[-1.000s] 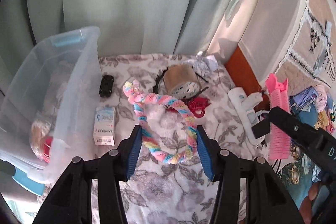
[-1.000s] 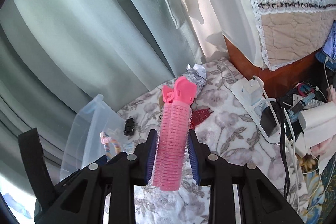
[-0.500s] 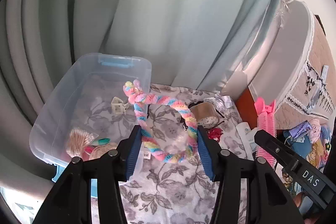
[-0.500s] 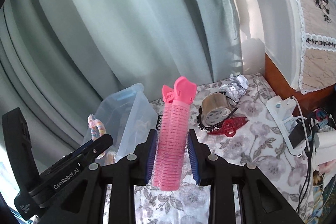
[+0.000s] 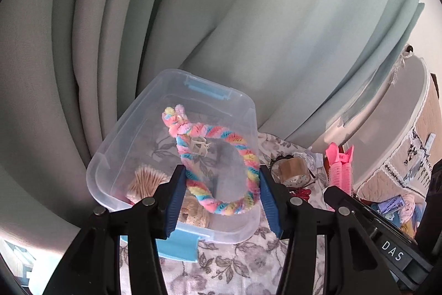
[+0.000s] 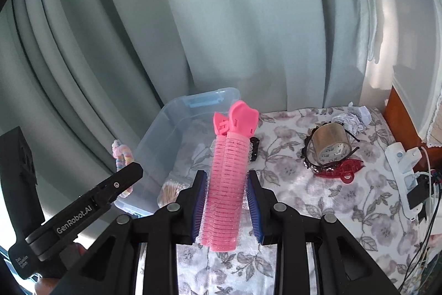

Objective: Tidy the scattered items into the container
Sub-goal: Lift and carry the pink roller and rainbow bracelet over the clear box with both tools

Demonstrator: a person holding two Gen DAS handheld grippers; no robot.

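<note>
Big clear container [image 5: 237, 112] fills the space right ahead of the left gripper [image 5: 219, 191], sitting on the flowered tablecloth [image 5: 243, 261], and from the right wrist view it lies ahead and off to the left of the right gripper [image 6: 225, 191]. So we're in the carry-and-drop step, both hands loaded and lined up on the bin.

Left side first: the jaws stand about half open, pads pressing the two sides of the rainbow braided ring [image 5: 218, 156], which stretches forward from the fingers and hangs over the bin's open top. Under it inside the container: a bundle of cotton swabs [image 5: 147, 180] just left of the left finger and a small beige claw clip [image 5: 199, 146] showing through the loop.

Right side: the jaws are narrow, clamped on the pink hair roller clip [image 6: 228, 173], which stands up between the pads with its clip end pointing away from the gripper. It is over the cloth, near the bin's right wall, not yet above the opening as far as I can judge.

Still out on the cloth, ahead and right of the right gripper: a roll of tape [image 6: 333, 147], a red hair clip [image 6: 344, 170] just in front of it, crumpled paper [image 6: 356, 119] beyond.

Next call: left looks ready to spread its fingers and let the ring fall. Right probably needs to slide further left over the rim before releasing, minding the other gripper close by.
</note>
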